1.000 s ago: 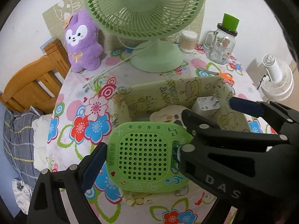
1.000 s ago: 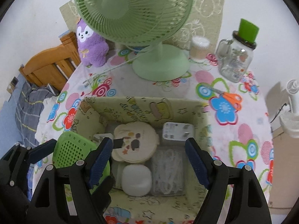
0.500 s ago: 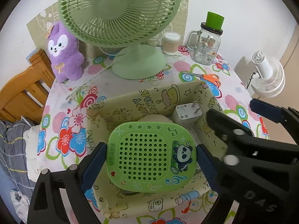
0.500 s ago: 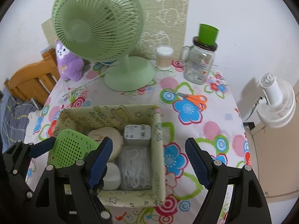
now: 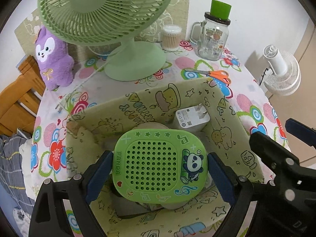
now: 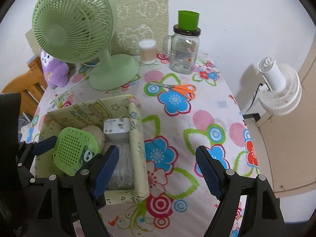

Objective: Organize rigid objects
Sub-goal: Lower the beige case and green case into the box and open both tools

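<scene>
Left wrist view, hold: the left gripper (image 5: 159, 165) was clenched across the two sides of the green panda case (image 5: 160, 165), with a blue pad on each edge.
Left wrist view, position: the case hung flat above the inside of the patterned storage box (image 5: 227, 122), over a round beige item and next to the white charger (image 5: 192, 116).
Left wrist view, risk: the grip was only on the rims, so a slip could have tipped the case, and a release from that height could have landed it askew on the items below.
Right wrist view, hold: the right gripper (image 6: 157, 169) stood released and empty over the floral tablecloth (image 6: 197, 118), just beside the box wall.
Right wrist view, position: the case appeared tilted over the box's left half, held by the other tool.
Right wrist view, risk: its left finger (image 6: 104, 169) overlapped the box edge, and a sideways swing might have nudged the soft wall or struck the neighbouring gripper.
Right wrist view, leftover: the orange scissors (image 6: 177, 88) lay outside the box, near the glass jar (image 6: 183, 57).
</scene>
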{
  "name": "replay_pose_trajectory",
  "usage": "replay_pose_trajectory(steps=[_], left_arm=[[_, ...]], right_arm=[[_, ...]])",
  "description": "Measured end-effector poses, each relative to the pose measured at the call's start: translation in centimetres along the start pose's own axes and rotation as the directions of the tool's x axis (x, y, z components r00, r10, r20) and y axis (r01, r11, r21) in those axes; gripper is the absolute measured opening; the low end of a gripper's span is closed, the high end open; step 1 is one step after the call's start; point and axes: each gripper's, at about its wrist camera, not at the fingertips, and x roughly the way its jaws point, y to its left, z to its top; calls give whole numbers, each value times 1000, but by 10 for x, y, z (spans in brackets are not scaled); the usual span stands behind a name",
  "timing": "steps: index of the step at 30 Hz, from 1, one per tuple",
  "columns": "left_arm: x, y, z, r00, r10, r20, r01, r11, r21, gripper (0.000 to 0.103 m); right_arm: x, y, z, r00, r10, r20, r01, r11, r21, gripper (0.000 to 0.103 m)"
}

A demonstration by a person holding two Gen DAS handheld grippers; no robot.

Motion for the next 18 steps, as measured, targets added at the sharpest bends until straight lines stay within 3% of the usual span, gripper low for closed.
replay_pose_trajectory(steps=[13,18], left_arm=[[21,2,-1,997,-20,-74,20,1000,-2,96],[21,-2,-3,996,-24,-84,25,999,21,101]], right_arm=[[8,2,-1,1000,0,-25,0,1000,5,82],[6,4,-3,1000,10,-22,-10,1000,8,82]])
